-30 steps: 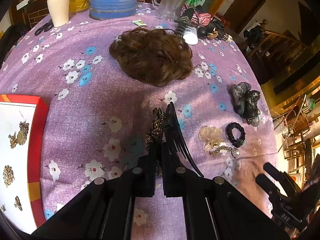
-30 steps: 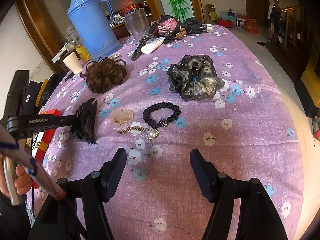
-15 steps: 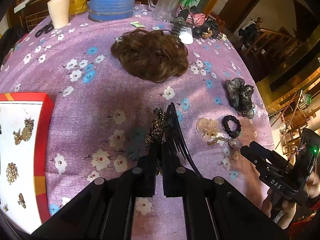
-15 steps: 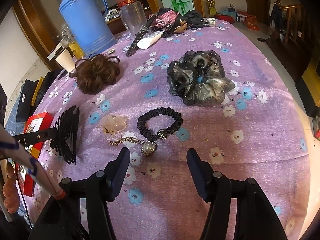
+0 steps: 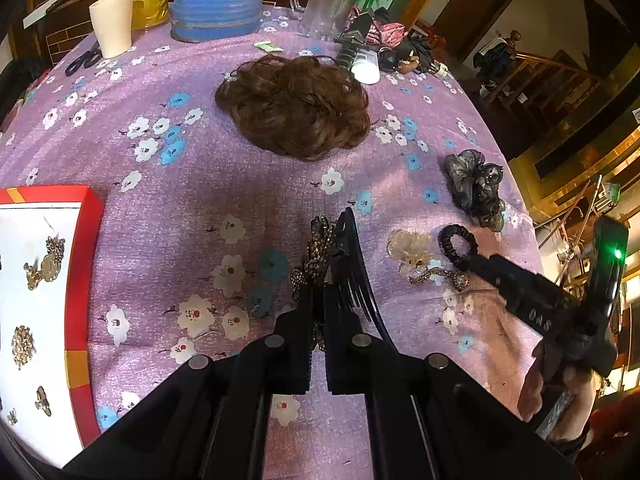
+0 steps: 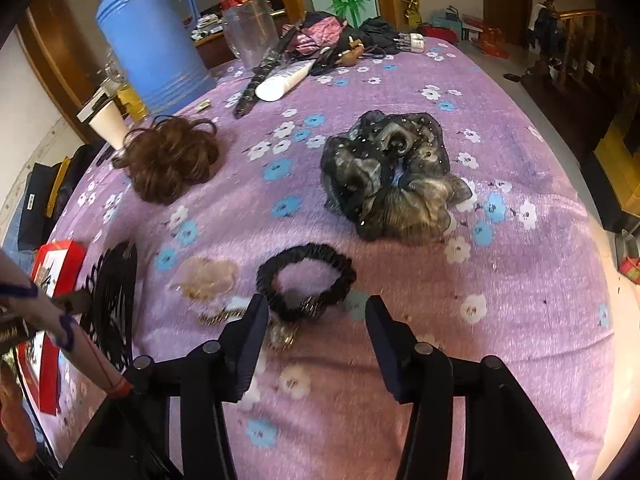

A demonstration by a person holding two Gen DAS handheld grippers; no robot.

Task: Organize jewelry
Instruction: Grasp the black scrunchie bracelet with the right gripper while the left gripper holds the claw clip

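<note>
While left tongs (image 5: 317, 300) pinch the black comb (image 5: 352, 264), right tongs (image 6: 316, 320), angled down, close, seemingly around the black scrunchie (image 6: 306, 280).

- The right gripper (image 5: 480, 264) is showing pale raised letters on its black body in the left wrist view, reading "DAS"; the first letter is faint.
- A black bar at the left edge of the right wrist view (image 6: 12, 336) is carrying gold lettering, too blurred and cut off for reading.
- Nothing else is showing readable text, numbers or brand marks in either view.
</note>
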